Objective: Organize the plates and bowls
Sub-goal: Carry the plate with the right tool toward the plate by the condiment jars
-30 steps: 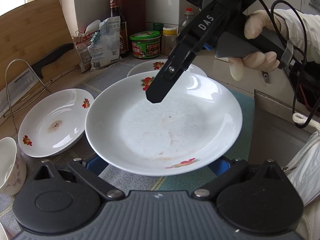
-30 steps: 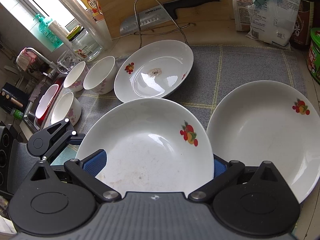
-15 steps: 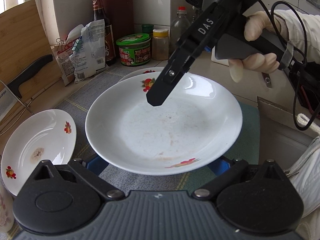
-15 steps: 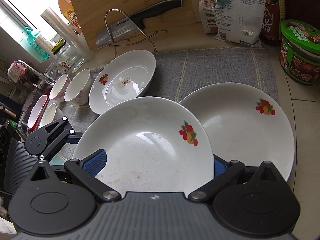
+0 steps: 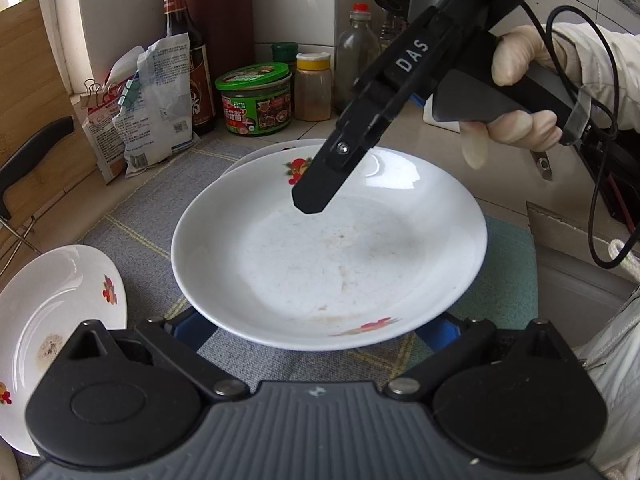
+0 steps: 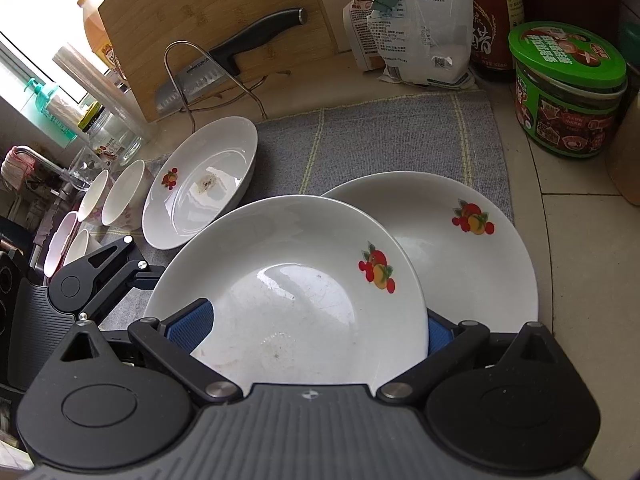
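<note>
White porcelain with a fruit print — the held plate sits between the blue pads of the right gripper, whose jaws are spread wide around its rim, so the grip cannot be confirmed as a clamp. On the far side the left gripper meets the same plate at the opposite edge, jaws likewise wide around it. Just beyond the right gripper, partly under the held plate, lies a second fruit-print plate on the grey mat. Ahead and left of it rests a stained plate, then a cluster of small bowls — well beyond stand a green-lidded tub and a knife against a bamboo board.
</note>
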`<action>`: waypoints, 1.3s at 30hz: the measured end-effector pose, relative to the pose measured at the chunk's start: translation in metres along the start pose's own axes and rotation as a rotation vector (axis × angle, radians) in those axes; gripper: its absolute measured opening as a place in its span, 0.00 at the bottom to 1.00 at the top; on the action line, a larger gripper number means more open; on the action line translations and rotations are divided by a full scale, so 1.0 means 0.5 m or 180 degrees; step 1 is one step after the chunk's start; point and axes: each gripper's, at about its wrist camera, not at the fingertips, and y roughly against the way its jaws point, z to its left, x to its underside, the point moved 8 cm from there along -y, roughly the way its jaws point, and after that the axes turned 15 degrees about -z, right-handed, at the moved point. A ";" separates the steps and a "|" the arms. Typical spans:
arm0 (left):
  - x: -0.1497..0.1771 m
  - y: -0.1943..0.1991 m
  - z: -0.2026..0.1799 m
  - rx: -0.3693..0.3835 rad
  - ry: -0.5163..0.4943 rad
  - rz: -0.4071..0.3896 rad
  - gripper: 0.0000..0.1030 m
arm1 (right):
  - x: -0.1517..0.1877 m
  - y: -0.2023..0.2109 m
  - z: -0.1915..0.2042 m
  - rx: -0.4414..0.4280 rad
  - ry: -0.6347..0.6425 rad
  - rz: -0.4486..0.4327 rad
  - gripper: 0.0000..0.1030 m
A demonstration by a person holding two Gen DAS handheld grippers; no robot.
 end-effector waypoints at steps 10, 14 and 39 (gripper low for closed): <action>-0.013 -0.029 0.005 0.0056 -0.0039 -0.0027 0.99 | -0.004 -0.004 -0.040 0.0071 -0.0107 -0.0036 1.00; -0.014 -0.041 0.007 0.0063 -0.0034 -0.0025 0.99 | -0.005 -0.003 -0.051 0.0091 -0.0135 -0.0047 1.00; -0.010 -0.078 0.013 0.0127 -0.0102 0.0062 0.99 | -0.001 -0.004 -0.092 0.0161 -0.0242 -0.0060 1.00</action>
